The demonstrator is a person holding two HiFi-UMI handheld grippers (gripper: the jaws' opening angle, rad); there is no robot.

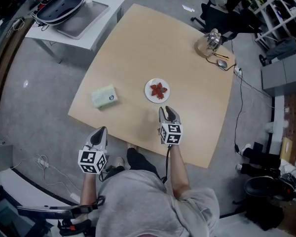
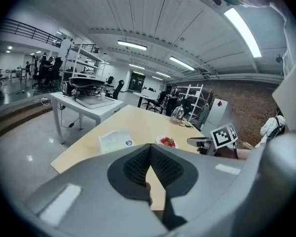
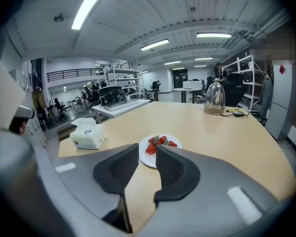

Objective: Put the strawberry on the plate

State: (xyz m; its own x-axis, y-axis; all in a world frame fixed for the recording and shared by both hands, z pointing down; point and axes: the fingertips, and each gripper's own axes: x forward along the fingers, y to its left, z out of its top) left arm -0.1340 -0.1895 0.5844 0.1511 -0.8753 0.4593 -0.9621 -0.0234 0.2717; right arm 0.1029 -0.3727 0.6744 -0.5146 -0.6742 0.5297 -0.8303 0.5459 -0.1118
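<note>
A small white plate (image 1: 150, 92) (image 3: 145, 160) (image 2: 161, 138) sits near the middle of the wooden table with red strawberries (image 1: 159, 90) (image 3: 158, 144) (image 2: 167, 141) lying on it. My right gripper (image 1: 168, 114) (image 3: 147, 158) hovers just short of the plate on my side, raised off the table, its jaws open with nothing between them. My left gripper (image 1: 99, 134) (image 2: 150, 149) hangs off the table's near left edge, its jaw tips touching, shut and empty.
A pale green tissue pack (image 1: 104, 96) (image 3: 87, 135) (image 2: 114, 140) lies left of the plate. A glass kettle (image 1: 209, 43) (image 3: 214, 98) and cables stand at the table's far right corner. A white side table (image 1: 77, 18) with a dark tray stands at the far left.
</note>
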